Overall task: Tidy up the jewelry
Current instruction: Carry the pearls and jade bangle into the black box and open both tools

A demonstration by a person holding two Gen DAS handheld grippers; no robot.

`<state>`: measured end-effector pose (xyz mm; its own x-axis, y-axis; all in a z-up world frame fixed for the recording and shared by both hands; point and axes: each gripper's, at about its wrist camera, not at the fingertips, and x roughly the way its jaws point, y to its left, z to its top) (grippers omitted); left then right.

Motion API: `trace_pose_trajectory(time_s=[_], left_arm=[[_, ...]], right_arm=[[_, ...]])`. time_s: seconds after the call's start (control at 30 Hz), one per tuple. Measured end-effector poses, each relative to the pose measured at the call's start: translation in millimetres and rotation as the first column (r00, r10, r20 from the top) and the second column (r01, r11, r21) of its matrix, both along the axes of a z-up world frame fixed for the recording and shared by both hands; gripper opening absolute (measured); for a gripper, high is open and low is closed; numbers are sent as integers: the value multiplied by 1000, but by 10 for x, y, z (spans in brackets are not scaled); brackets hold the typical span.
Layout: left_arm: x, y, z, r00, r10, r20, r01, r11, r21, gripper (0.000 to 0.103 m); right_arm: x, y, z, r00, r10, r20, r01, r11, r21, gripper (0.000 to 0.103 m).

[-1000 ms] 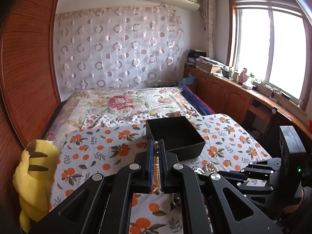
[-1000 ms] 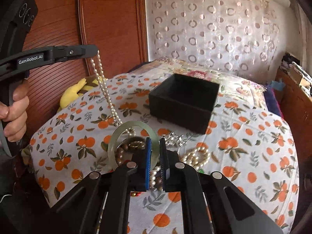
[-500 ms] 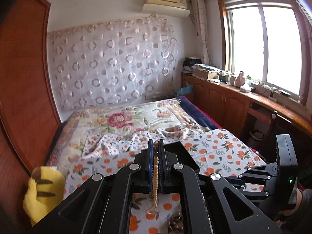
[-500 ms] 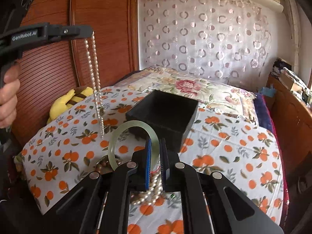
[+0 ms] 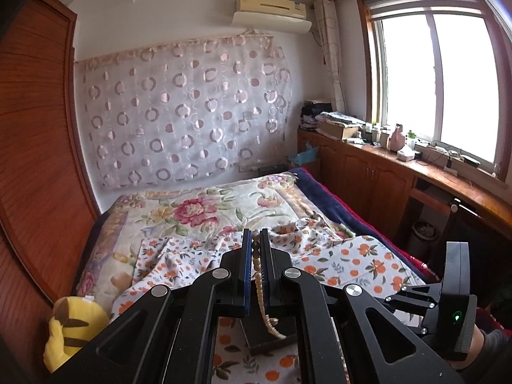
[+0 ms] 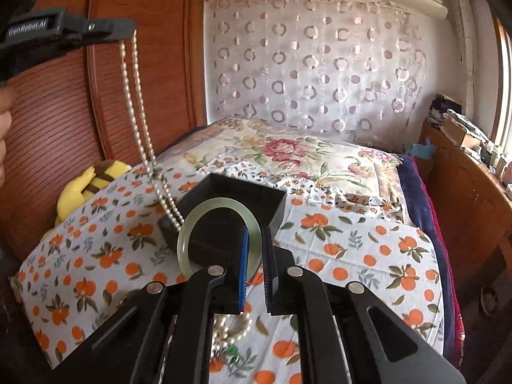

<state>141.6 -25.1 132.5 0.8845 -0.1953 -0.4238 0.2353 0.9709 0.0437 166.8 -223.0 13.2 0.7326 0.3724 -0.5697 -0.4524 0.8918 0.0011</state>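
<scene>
Now the left gripper [image 6: 128, 30] pinches the pearl necklace [image 6: 137, 118] high above the black box [image 6: 224, 211], the right gripper [image 6: 254, 256] squeezes the green bangle [image 6: 198, 220] just over it, so lower both slowly inside

Glossy pearl necklace [image 6: 137, 102], matt black box [image 6: 224, 214]

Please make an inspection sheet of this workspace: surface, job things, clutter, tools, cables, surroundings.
Surface: bed sheet with orange print.
Job things: pearl necklace hanging from the left tool; jade bangle in the right tool; black box open; more jewelry on the sheet.
Clutter: yellow plush toy.
Tools: left tool shut on necklace; right tool shut on bangle.
Cables: nothing seen.
Surroundings: window, wardrobe.
</scene>
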Motion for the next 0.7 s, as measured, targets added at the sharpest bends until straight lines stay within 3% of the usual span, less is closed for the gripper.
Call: trace_pose_trajectory(time_s=[0.2,0.37,0.5,0.63,0.7], left_arm=[[190,-60,-83,999,-15,-33,15,1000,-5,4],[331,-42,-396,994,-6,-109,5,1000,-10,5],[357,-17,-631,989,10,-148,-11,1000,-4,27],[235,89,-813,987,17,-161,-19,1000,-7,28],[155,149,-902,987,24,-160,-24,1000,4,33]], right_arm=[[155,3,95,1000,-5,-3,5,999,42,10],[302,106,69,1000,0,-12,0,999,33,10],[458,211,-30,999,2,-43,-1,1000,22,10],[610,328,-137,997,5,-71,-5,1000,1,10],[666,396,-186,997,11,-82,-12,1000,-15,10]])
